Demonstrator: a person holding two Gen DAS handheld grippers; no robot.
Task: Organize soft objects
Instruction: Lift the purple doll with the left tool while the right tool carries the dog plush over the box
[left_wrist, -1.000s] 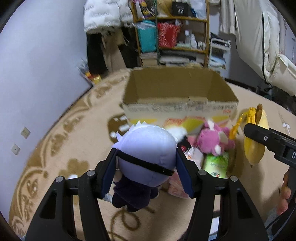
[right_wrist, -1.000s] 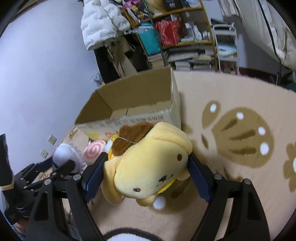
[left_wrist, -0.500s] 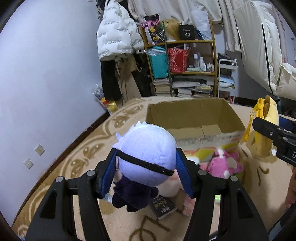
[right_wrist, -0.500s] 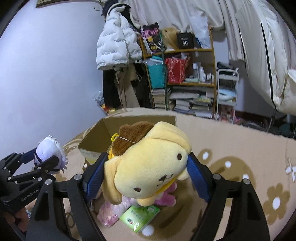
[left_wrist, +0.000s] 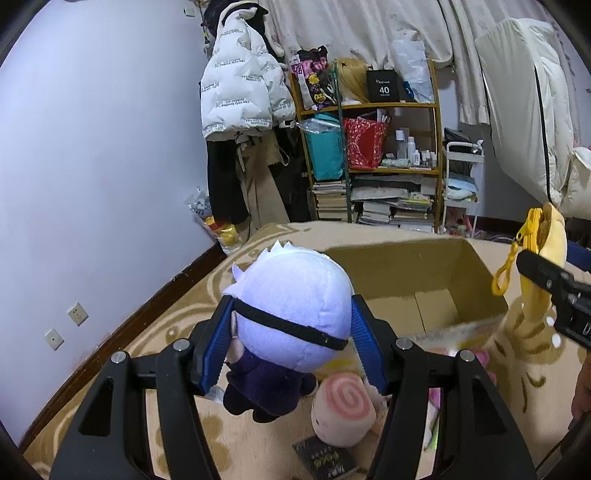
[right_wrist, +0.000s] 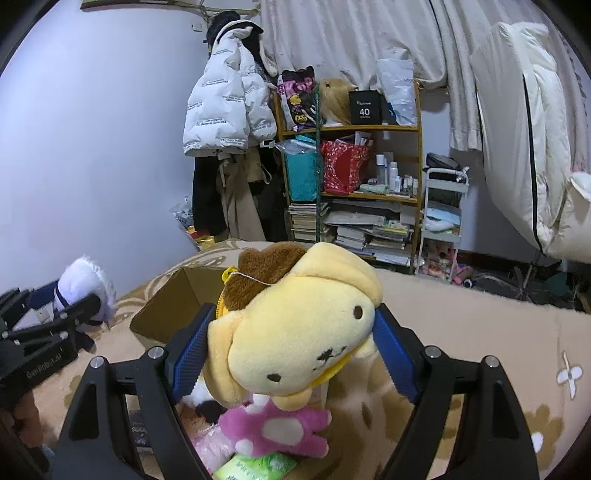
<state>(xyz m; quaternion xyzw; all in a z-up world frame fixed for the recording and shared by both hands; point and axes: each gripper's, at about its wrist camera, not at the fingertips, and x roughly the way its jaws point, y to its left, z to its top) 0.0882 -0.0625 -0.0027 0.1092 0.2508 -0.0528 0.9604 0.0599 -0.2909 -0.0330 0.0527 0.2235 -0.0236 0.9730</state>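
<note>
- Left wrist view first: the patterned beige carpet (left_wrist: 159, 325) fills the floor, running up to a pale wall with dark skirting.
- Wooden shelf unit (left_wrist: 373, 155) at the back, crammed with bags, bottles and stacked books; a white puffer jacket (left_wrist: 243, 85) hangs just beside it.
- Cardboard box (left_wrist: 413, 273) sits open on the carpet, flaps up, bare floor of the box showing, nothing visible inside from here.
- Left gripper (left_wrist: 291, 347) is up above the carpet, its 2 blue pads pinching the white-haired doll (left_wrist: 291, 314) by the head, black band across the back, dark body dangling below. The doll sits in front of the box's near-left corner, not inside it.
- Right wrist view: right gripper (right_wrist: 291, 347) is clamped wide on the yellow dog plush (right_wrist: 295, 339), both blue pads pressed into the sides of its head, brown beret on top. It hangs in the air with the box behind and to its left.
- Below it, a pink plush (right_wrist: 277, 428) lies on the carpet by the box, with a green packet (right_wrist: 255, 467) at its feet.
- Back to the left view: a pink-swirl roll plush (left_wrist: 343, 410) lies on the carpet just under the doll, touching a small dark book (left_wrist: 325, 458).
- Smallest of all, 2 wall sockets (left_wrist: 66, 325) low on the left wall.
</note>
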